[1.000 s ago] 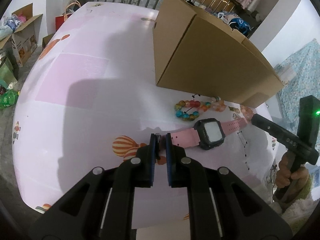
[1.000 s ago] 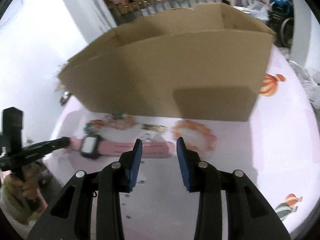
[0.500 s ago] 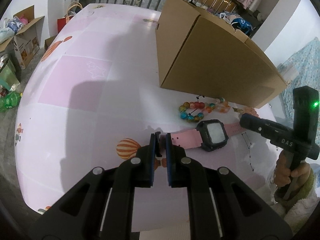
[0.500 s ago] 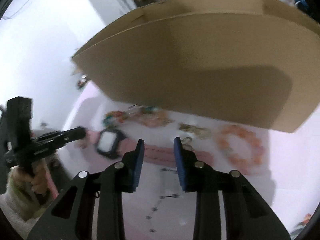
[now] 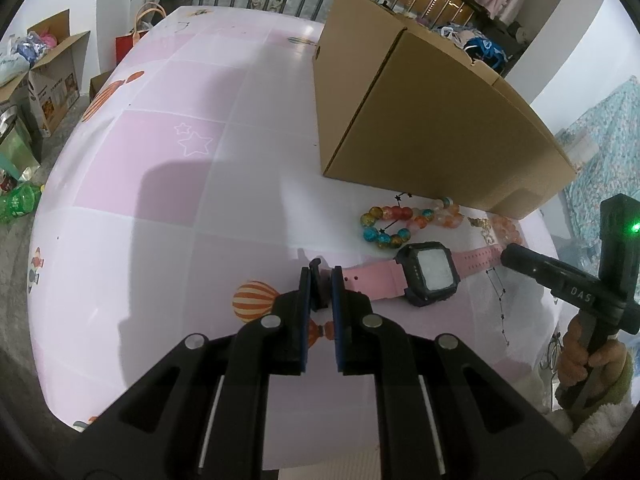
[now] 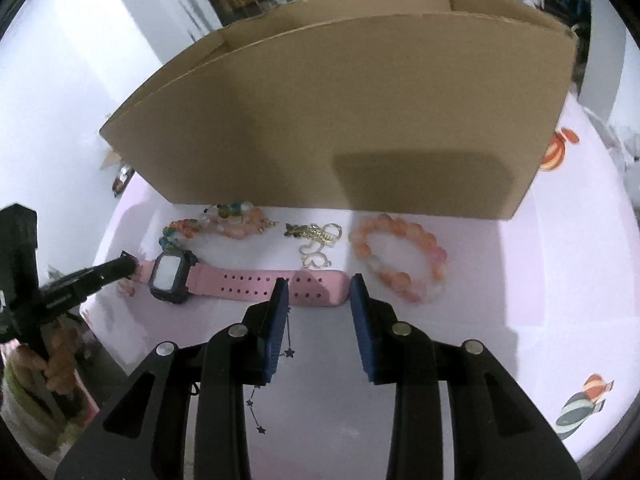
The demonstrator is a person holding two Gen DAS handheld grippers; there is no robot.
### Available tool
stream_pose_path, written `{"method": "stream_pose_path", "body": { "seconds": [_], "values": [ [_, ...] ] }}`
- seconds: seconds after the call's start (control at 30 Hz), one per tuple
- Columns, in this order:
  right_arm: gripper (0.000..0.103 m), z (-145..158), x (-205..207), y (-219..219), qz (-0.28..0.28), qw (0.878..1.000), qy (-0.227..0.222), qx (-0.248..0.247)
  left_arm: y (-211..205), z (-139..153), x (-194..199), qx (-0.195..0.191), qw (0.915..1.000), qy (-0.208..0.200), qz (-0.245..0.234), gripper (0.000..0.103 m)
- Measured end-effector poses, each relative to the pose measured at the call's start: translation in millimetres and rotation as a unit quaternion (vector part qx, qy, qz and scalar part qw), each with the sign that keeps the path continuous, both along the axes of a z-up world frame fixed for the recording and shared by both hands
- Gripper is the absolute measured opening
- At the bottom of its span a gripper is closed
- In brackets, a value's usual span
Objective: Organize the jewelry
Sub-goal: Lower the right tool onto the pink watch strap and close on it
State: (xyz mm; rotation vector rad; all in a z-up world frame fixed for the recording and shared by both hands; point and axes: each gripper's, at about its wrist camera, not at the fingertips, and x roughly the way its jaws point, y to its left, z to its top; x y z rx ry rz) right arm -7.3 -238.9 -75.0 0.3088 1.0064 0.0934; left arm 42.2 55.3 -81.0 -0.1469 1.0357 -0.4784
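The right gripper (image 6: 318, 288) has widened its jaws and dropped toward the pink watch (image 6: 240, 278) strap.

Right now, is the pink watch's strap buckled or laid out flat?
Laid out flat, unbuckled: the pink watch lies face up on the table, its holed strap end free between the open right gripper fingers.

The left gripper (image 5: 320, 280) and the right gripper (image 6: 319, 292) are both black, with dark blue ribbed pads and round silver screws. The right one has a green light, white letters, and a fluffy cream sleeve.
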Motion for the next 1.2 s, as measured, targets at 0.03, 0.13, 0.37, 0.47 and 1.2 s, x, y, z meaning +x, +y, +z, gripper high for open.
{"method": "stream_pose_path", "body": {
  "seconds": [0.03,0.13,0.37,0.47,1.2],
  "values": [
    [0.034,-0.4,-0.1,-0.2,0.000,1.000,0.000,0.003,-0.1,-0.1,0.1,0.001,1.0000,0.000,0.000,0.009],
    [0.039,-0.9,-2.4,-3.7,0.001,1.000,0.001,0.019,0.0,-0.4,0.2,0.002,1.0000,0.000,0.001,0.009],
    [0.046,2.9,-10.9,-16.3,-0.015,0.994,-0.001,0.107,0.4,-0.4,0.5,0.002,1.0000,0.001,0.001,0.009],
    [0.053,4.5,-11.4,-13.4,-0.011,0.993,-0.009,0.117,0.5,-0.3,0.6,0.002,1.0000,0.002,0.002,0.009],
    [0.057,8.2,-13.2,-11.5,-0.013,0.996,-0.005,0.090,-1.0,-0.7,-0.2,0.005,1.0000,0.001,0.001,0.009]
  ]
}}
